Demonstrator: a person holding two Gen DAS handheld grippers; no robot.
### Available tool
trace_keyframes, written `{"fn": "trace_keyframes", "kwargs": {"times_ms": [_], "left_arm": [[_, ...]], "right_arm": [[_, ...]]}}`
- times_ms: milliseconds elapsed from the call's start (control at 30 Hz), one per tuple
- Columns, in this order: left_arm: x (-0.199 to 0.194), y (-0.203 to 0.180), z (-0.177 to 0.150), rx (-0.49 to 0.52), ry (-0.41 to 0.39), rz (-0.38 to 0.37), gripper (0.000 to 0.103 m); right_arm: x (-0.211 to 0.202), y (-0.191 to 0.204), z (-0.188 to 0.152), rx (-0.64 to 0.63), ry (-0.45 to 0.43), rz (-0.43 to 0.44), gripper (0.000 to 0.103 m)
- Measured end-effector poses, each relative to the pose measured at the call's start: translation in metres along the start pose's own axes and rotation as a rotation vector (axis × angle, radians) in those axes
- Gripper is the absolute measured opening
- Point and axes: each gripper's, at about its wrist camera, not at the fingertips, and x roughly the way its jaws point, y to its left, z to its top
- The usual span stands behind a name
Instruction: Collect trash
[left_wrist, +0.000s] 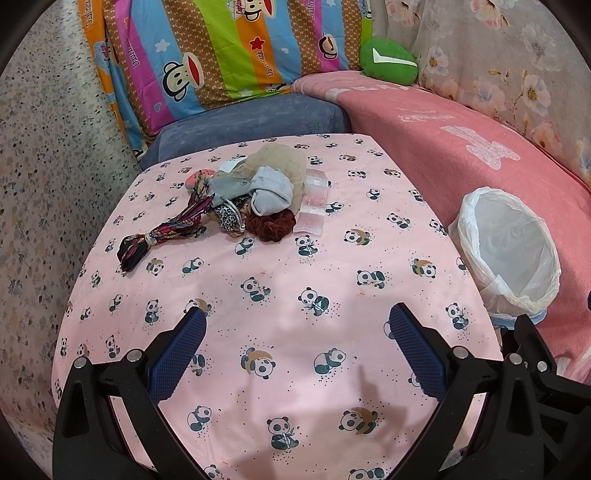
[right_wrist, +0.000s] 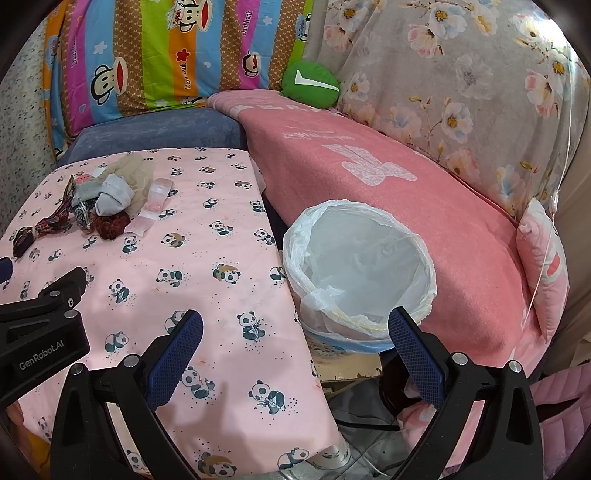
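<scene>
In the left wrist view, the left tongs (left_wrist: 297, 347) stand wide apart and empty at the bottom of the frame, over the bench (left_wrist: 280, 295) with its panda-print cloth. The trash pile (left_wrist: 255, 195), a heap of socks, hair ties and clear wrappers, lies upper left of centre, well apart from them. The bin (left_wrist: 508, 251) sits at the right edge. In the right wrist view, the right tongs (right_wrist: 295, 347) also gape empty, with the lined bin (right_wrist: 360, 266) just beyond them and the pile (right_wrist: 110, 201) far at upper left.
</scene>
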Motion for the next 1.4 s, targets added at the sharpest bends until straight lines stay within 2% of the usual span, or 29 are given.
{"fn": "trace_keyframes", "kwargs": {"times_ms": [567, 833, 1033, 1267, 1400], "left_arm": [[-0.001, -0.001, 0.0, 0.0, -0.002, -0.001, 0.095], [0.011, 0.009, 0.005, -0.001, -0.001, -0.031, 0.095], [0.031, 0.04, 0.015, -0.034, -0.007, -0.043, 0.095], [0.06, 0.099, 0.03, -0.096, -0.022, 0.011, 0.095], [0.082, 0.14, 0.04, -0.112, -0.032, 0.078, 0.095]], "right_arm": [[0.001, 0.0, 0.0, -0.001, 0.001, -0.004, 0.096], [0.001, -0.002, 0.004, 0.021, -0.009, -0.016, 0.096], [0.004, 0.011, 0.016, 0.026, -0.037, 0.001, 0.096], [0.01, 0.043, 0.039, 0.009, -0.07, 0.049, 0.096], [0.017, 0.07, 0.056, -0.008, -0.086, 0.09, 0.096]]}}
